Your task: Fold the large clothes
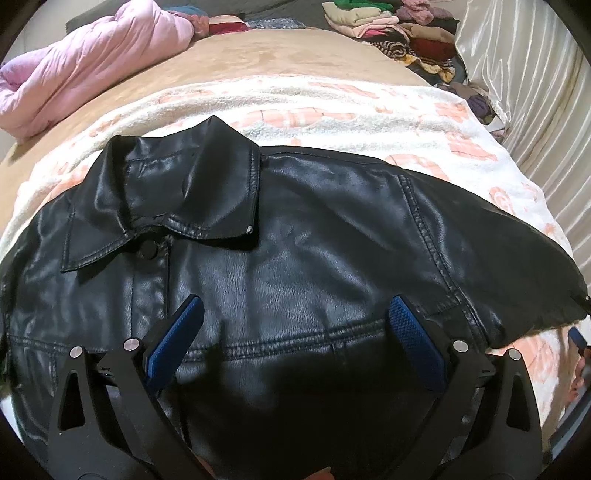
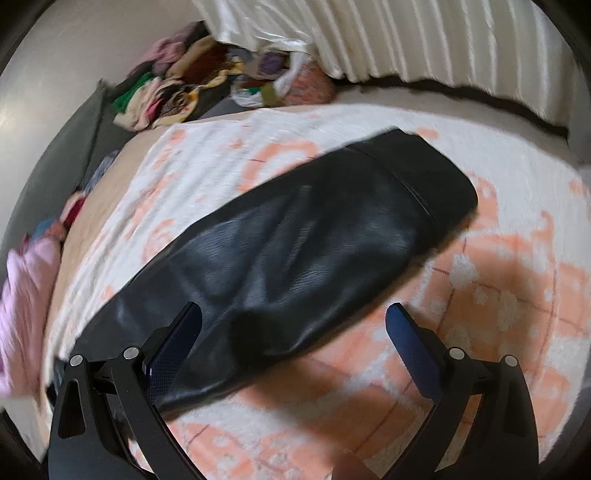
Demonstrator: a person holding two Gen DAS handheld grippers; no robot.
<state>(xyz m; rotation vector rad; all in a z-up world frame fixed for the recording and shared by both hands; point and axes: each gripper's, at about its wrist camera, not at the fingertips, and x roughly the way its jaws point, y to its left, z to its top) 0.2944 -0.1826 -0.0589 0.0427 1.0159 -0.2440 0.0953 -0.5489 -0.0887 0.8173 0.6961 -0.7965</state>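
We had a black leather jacket [image 1: 295,236] spread front-up on a white-and-peach blanket [image 1: 332,110] over the bed, collar [image 1: 177,199] toward the far side, hem nearest us. The left gripper [image 1: 295,332] hovered over the chest panel, jaws wide apart, holding nothing; we could not tell whether its blue pads [image 1: 177,339] touched the leather. In that view the body ran off to the left and the right sleeve [image 1: 498,251] stretched out to the right edge.

In the right wrist view, which was motion-blurred, the right gripper [image 2: 295,332] was also spread wide and empty. The sleeve [image 2: 295,251] lay as one long dark strip, its long axis running diagonally from beside the left finger [image 2: 173,347] up and away to the cuff [image 2: 436,173] at upper right. The right finger [image 2: 413,347] sat over bare blanket, so the sleeve lay ahead and to the left of the gap, not between the jaws.

We judged the right gripper the nearer one to that sleeve; folding it inward would call for shifting left or reaching forward along the strip toward the cuff. Task looked barely started: sleeve unfolded, body flat.

Pink duvet [image 1: 92,74] and piled clothes [image 1: 399,29] sat well apart, at the far end of the bed.
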